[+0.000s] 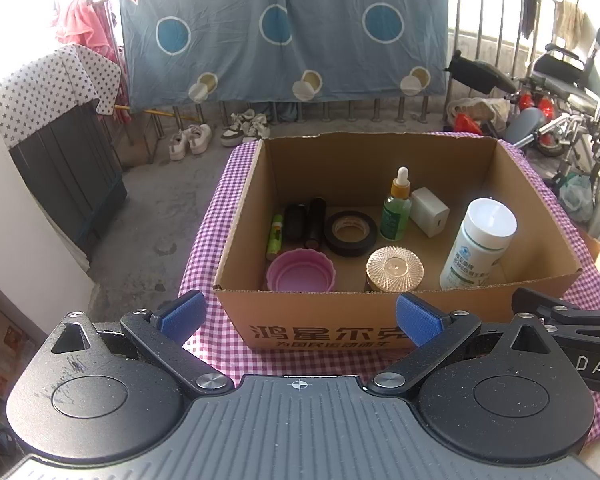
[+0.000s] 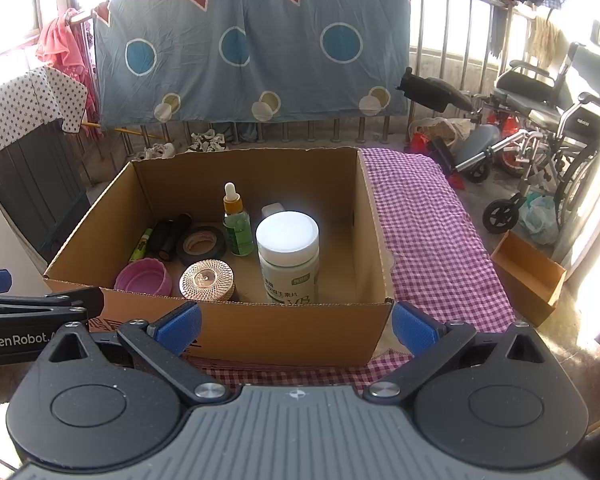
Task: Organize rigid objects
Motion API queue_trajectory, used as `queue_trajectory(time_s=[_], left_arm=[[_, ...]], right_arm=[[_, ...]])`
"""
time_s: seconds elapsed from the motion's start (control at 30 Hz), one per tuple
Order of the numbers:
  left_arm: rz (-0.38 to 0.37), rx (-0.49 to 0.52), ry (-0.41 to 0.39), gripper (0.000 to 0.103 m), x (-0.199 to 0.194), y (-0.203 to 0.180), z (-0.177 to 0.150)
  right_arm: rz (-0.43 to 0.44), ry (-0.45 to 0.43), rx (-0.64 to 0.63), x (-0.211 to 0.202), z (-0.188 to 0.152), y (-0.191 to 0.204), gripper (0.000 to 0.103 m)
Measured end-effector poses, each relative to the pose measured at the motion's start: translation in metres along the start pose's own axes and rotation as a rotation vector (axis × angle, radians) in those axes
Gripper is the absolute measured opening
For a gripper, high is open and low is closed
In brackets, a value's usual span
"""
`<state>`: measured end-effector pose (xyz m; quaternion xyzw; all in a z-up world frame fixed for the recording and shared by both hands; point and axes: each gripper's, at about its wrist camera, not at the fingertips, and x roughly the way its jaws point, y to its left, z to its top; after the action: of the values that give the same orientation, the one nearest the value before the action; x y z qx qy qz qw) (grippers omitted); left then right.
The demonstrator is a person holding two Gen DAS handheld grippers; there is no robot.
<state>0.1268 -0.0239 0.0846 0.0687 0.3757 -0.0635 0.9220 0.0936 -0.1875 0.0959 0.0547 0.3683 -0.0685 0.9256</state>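
An open cardboard box [image 1: 320, 320] [image 2: 260, 332] stands on a purple checked cloth [image 1: 220, 184] [image 2: 428, 240]. Inside it are a white vitamin bottle [image 1: 478, 244] [image 2: 289, 258], a green dropper bottle [image 1: 397, 206] [image 2: 236, 224], a white charger block [image 1: 430, 212], a black tape roll [image 1: 351, 234] [image 2: 201, 245], a cut-glass lidded jar [image 1: 395, 269] [image 2: 207, 281], a pink lid [image 1: 300, 272] [image 2: 144, 278], two black cylinders [image 1: 306, 222] [image 2: 170, 237] and a green tube [image 1: 275, 237] [image 2: 141, 245]. My left gripper [image 1: 300, 318] and right gripper [image 2: 296, 328] are open and empty, in front of the box's near wall.
A blue patterned sheet [image 1: 284, 36] hangs on the railing behind. A wheelchair [image 2: 548, 120] and a small cardboard box [image 2: 528, 276] stand at the right. A dark cabinet [image 1: 64, 164] stands at the left, shoes [image 1: 192, 140] on the floor.
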Motion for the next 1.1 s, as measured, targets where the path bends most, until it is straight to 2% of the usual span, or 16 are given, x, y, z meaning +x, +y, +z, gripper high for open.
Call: queue_trajectory(time_s=[1.1], left_arm=[[0.006, 0.004, 0.002, 0.102, 0.0001, 0.0001, -0.001]], right_arm=[[0.002, 0.004, 0.001, 0.0009, -0.0013, 0.0008, 0.103]])
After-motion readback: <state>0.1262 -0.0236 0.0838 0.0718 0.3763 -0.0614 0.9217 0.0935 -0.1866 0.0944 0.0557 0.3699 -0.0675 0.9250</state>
